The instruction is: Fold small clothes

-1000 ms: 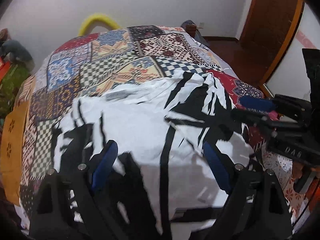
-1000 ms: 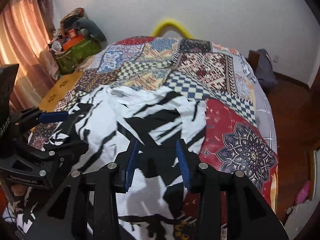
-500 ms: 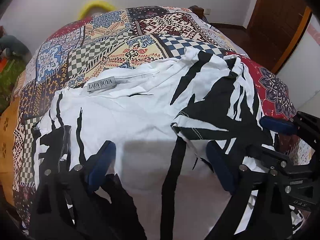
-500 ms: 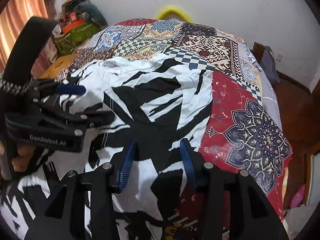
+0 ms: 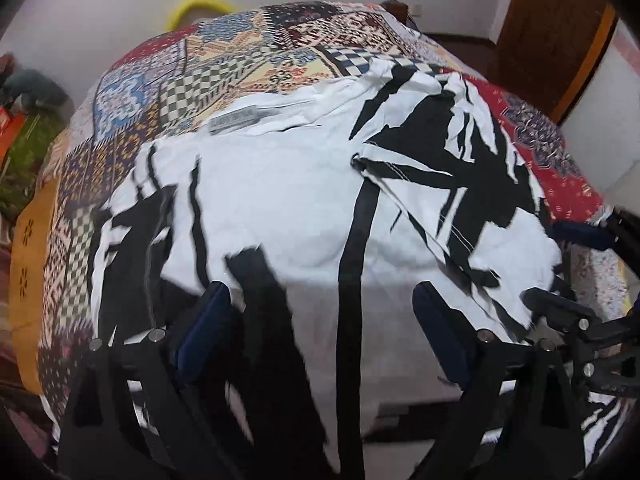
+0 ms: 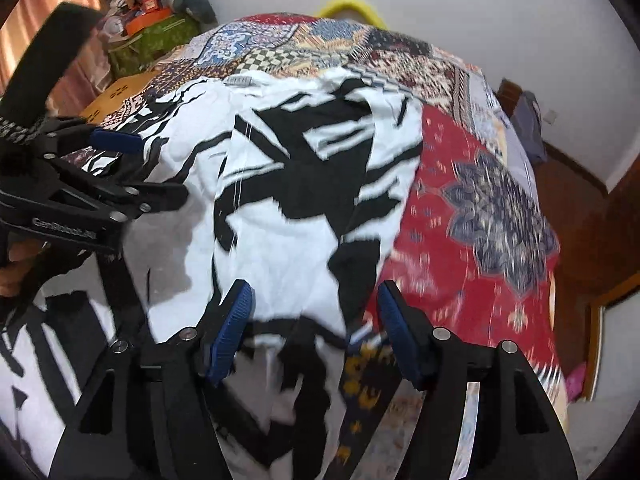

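Right tongs (image 6: 314, 320) opening wider than before over the shirt (image 5: 288, 200); left tongs (image 5: 320, 320) spread, lower; patchwork bed (image 6: 460, 208), white walls.

left gripper (image 5: 320, 320) pointing steeply down, jaws wide apart, right gripper (image 6: 314, 320) beside it, angled down, jaws opening, nothing pinched

Even, fairly bright indoor light; soft shadows lie at the lower centre. Both views show motion blur. Fisheye bending darkens the corners.
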A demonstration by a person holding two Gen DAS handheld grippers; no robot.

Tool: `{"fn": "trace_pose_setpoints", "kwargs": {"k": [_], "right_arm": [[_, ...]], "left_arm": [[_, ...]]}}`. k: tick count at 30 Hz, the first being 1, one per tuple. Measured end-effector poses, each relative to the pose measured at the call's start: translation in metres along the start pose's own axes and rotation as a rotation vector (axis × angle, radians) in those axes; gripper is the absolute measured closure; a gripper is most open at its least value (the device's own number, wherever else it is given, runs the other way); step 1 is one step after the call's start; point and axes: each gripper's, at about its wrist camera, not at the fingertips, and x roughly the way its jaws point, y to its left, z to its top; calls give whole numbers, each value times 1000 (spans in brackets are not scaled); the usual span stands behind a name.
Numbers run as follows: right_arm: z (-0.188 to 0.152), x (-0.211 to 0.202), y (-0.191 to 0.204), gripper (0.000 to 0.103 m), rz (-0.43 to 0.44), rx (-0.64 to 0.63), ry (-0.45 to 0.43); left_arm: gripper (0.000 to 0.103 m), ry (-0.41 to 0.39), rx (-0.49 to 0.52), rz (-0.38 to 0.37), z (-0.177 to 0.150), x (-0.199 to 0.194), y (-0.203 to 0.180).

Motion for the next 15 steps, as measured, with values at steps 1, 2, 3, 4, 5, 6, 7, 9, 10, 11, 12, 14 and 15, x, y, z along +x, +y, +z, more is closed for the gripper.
{"fn": "trace_pose_setpoints", "kwargs": {"k": [1,2,3,4,5,6,7,9,10,11,12,14,15], "right_arm": [[-1,-4,0,42,2,17,-4],[-2,-9,1,42,3,26,-9],[-2,-16,2,42,4,35,-25],[-2,-22,4,41,4,44,-41],[-1,-30,5,41,7,51,-59],[-1,-35,6,41,9,55,-71],[-2,-45,9,41,8,58,-90],[-2,-58,11,41,7,61,-117],[-3,-65,12,41,6,62,-132],[-4,-72,14,41,5,63,-144],[-6,-78,15,41,5,64,-154],[-9,-87,16,41,3,68,-165],[-11,-90,17,41,1,72,-166]], "left_arm": [[10,-9,-21,-11,-3,-8,4],[10,-20,-34,-16,-4,-15,6],[10,-36,-47,-19,-6,-24,9],[10,-61,-57,-18,-8,-36,12],[10,-82,-62,-15,-9,-45,15],[10,-103,-65,-8,-11,-56,17],[10,-133,-69,4,-15,-69,21],[10,-173,-74,22,-22,-90,28],[10,-188,-75,32,-24,-97,33],[10,-200,-76,43,-27,-104,36],[10,-214,-77,54,-31,-112,40],[10,-235,-82,71,-41,-126,50],[10,-241,-85,78,-47,-131,55]]}}
